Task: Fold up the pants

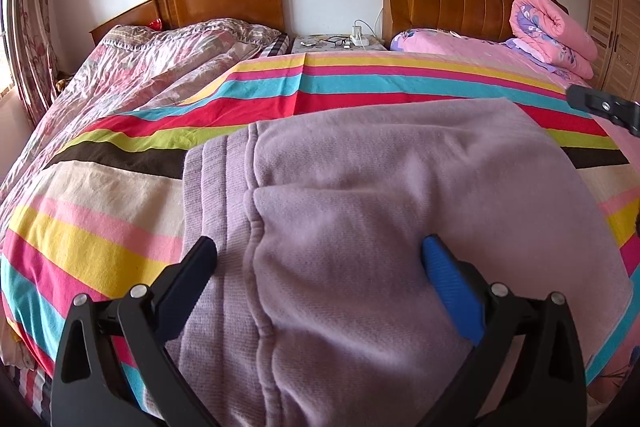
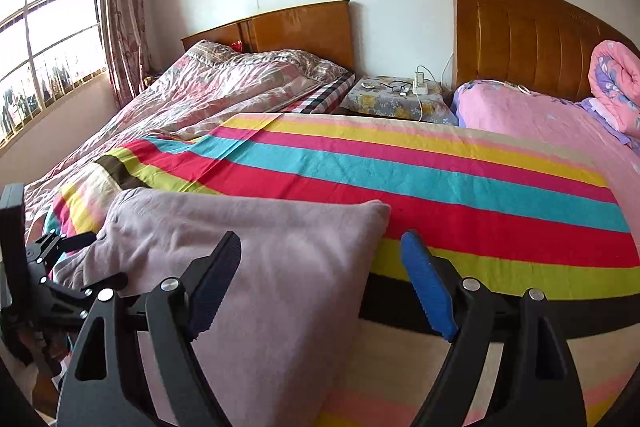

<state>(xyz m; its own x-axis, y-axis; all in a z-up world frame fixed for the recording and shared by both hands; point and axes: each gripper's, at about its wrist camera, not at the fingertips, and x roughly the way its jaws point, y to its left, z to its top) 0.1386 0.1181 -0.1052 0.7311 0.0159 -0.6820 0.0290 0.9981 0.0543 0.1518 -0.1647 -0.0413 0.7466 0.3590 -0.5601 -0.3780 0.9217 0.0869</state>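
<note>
Lilac fleece pants (image 1: 380, 195) look soft, floppy, light; pinch waistband (image 1: 216, 187) edge or folded corner; left gripper (image 1: 320, 267) and right gripper (image 2: 320, 259) both gape empty.

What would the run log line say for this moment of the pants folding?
lilac pants: folded on striped sheet | left hand-held gripper: open above | right hand-held gripper: open, empty

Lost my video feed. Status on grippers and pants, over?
Left gripper open, over pants. Right gripper open, at pants' corner. Pants folded on striped sheet. Nothing in the way.
</note>
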